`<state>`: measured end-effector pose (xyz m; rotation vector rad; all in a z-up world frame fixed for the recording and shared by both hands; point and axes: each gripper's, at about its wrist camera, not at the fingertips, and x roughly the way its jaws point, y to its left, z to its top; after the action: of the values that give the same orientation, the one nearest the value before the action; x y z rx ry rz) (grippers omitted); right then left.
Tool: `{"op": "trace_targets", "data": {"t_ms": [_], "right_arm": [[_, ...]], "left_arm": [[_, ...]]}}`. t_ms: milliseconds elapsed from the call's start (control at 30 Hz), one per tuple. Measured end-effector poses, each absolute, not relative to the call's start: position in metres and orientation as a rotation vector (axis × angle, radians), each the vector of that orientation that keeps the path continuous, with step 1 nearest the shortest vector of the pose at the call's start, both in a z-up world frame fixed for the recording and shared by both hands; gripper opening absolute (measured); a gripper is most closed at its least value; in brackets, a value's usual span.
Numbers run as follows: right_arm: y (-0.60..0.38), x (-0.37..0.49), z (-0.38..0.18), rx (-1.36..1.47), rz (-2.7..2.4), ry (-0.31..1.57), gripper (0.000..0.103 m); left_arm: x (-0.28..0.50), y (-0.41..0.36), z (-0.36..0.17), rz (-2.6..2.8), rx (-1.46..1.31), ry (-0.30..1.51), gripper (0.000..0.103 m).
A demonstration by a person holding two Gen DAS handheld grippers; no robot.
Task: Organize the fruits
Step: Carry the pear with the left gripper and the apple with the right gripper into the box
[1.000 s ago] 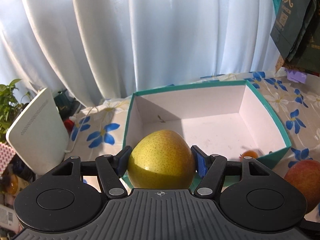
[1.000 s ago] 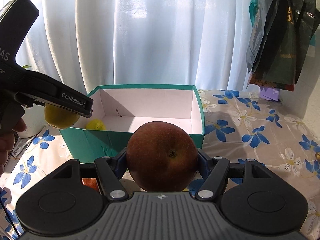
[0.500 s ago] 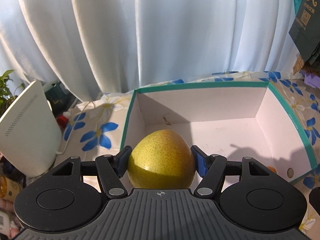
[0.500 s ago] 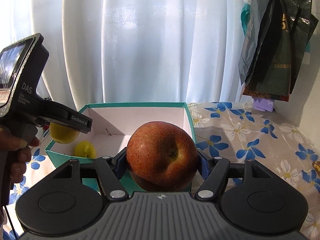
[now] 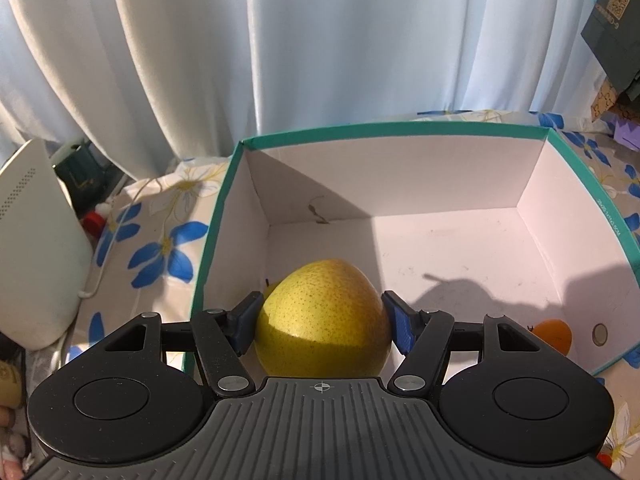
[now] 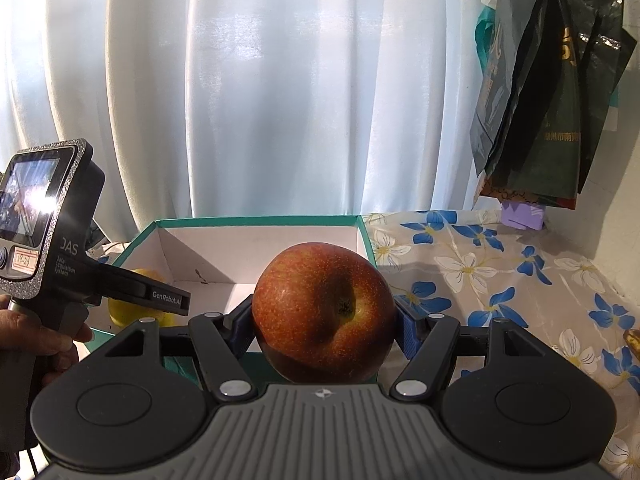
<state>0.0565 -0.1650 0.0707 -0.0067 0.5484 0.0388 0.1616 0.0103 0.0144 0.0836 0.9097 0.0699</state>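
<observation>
Forward-pointing pear [image 5: 323, 320], narrow end ahead.

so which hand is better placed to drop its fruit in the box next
Left. The left gripper holds the pear already over the box interior, while the right gripper and its apple look short of the near wall.

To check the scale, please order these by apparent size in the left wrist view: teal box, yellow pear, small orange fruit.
1. teal box
2. yellow pear, nearer the camera, so enlarged
3. small orange fruit, partly hidden
</observation>
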Motion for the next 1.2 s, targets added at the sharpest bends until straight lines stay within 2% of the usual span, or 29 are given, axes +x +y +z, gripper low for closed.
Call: {"op": "trace_targets", "data": {"t_ms": [1200], "right_arm": [[-0.163, 0.076, 0.068, -0.007, 0.034, 0.557, 0.068]], "left_arm": [[0.169, 0.004, -0.002, 0.074, 0.129, 0.896, 0.07]]}}
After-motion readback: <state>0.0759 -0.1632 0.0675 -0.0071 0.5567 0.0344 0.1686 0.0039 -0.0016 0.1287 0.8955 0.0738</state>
